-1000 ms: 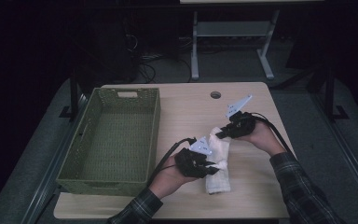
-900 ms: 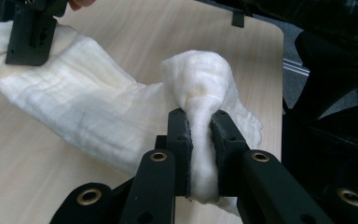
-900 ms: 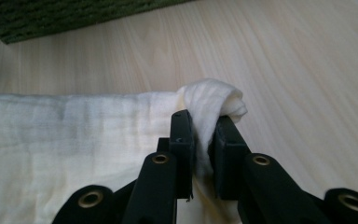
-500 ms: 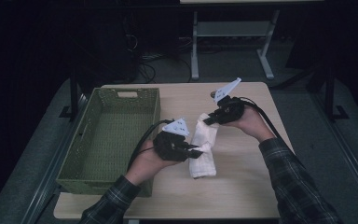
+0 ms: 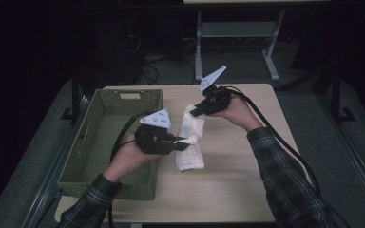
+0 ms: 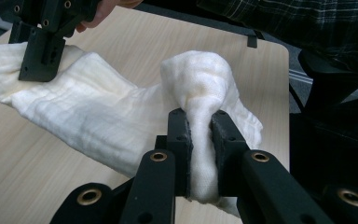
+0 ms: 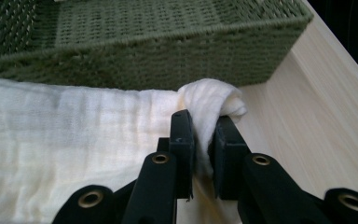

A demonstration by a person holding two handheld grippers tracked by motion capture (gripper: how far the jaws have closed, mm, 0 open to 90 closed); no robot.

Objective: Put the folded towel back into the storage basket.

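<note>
A folded white cloth hangs between both grippers above the wooden table, just right of the green basket. My left gripper is shut on a bunched fold of the cloth at its near end. My right gripper is shut on the far corner of the cloth. In the left gripper view the right gripper pinches the cloth's other end at the upper left. The cloth sags between the two grips.
A green woven basket stands on the left part of the table, and its side wall rises close behind the cloth. Cables trail from both grippers. A metal stand is on the floor beyond the table.
Both grippers have risen and moved left toward the basket, carrying the cloth with them. The cloth has lifted off the table and now hangs between them.
</note>
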